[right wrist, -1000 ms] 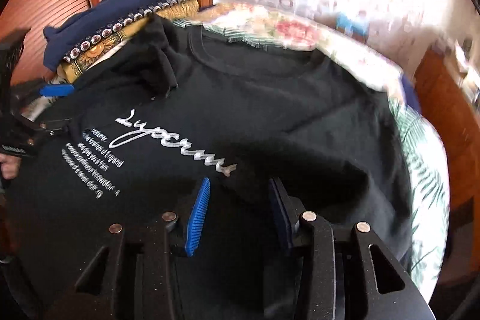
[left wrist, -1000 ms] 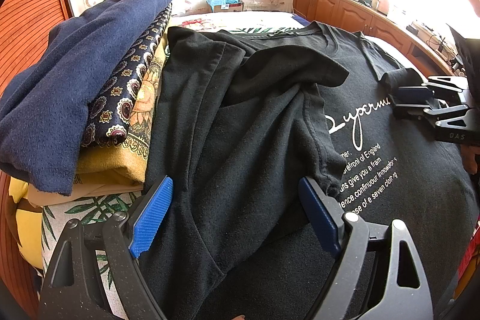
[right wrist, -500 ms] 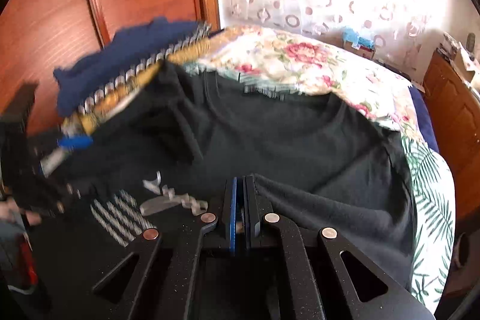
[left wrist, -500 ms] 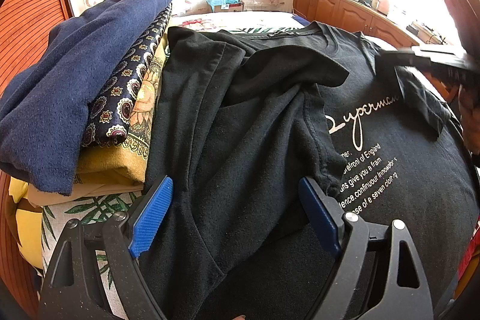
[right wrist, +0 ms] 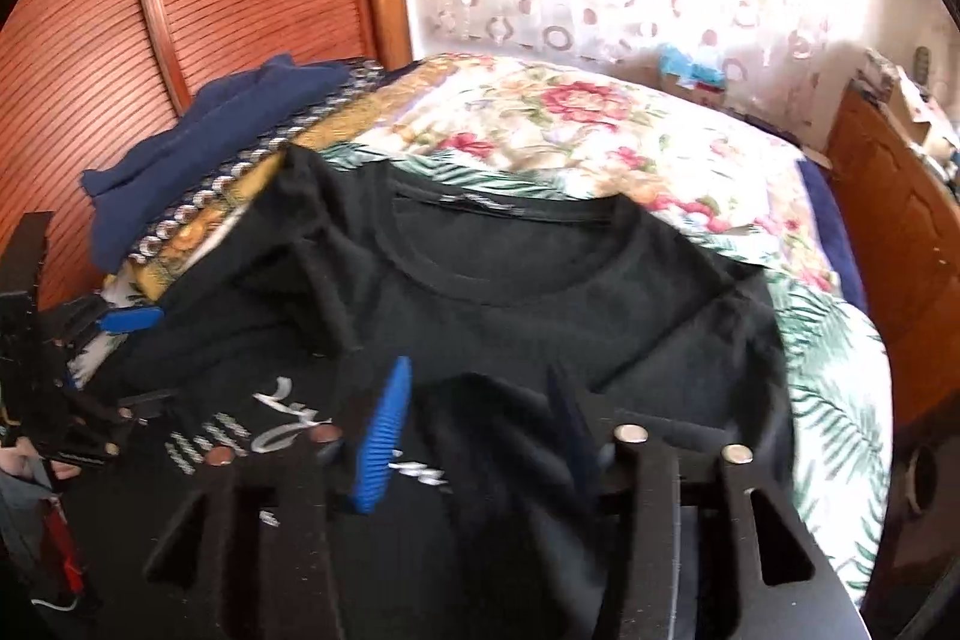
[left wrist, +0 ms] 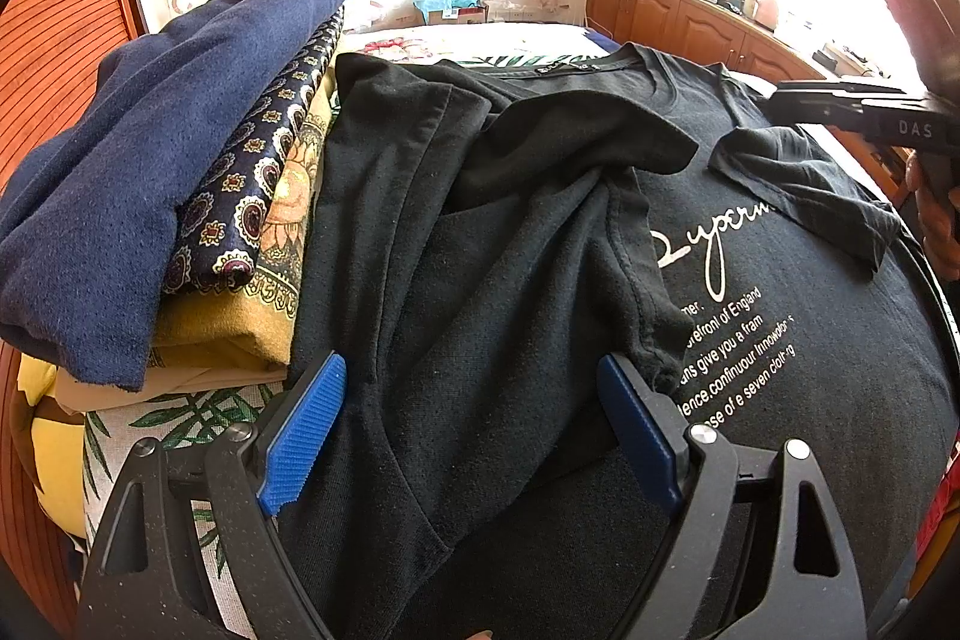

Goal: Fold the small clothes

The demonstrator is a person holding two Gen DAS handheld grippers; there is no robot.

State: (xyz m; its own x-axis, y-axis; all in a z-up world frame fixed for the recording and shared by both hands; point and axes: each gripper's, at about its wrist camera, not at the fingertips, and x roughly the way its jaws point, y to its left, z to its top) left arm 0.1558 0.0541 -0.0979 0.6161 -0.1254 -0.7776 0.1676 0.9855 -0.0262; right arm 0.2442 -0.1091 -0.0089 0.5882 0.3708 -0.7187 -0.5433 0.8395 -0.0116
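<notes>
The black T-shirt [left wrist: 540, 250] lies on the bed [right wrist: 600, 130]. The left gripper [left wrist: 474, 424] has wide fingers. The right gripper [right wrist: 480, 430] is opening above the shirt, holding nothing. Folded clothes [left wrist: 150, 172] sit at nine o'clock.

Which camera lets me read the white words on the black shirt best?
The left wrist view: the white words on the black shirt are sharp and unblocked. The right wrist view shows them blurred, partly behind the right gripper.

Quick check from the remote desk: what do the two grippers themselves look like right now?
Both are matte black frames with triangular cutouts, silver pivot pins and ribbed blue pads: left gripper, right gripper. The right one's side reads "DAS" in the left wrist view.
</notes>
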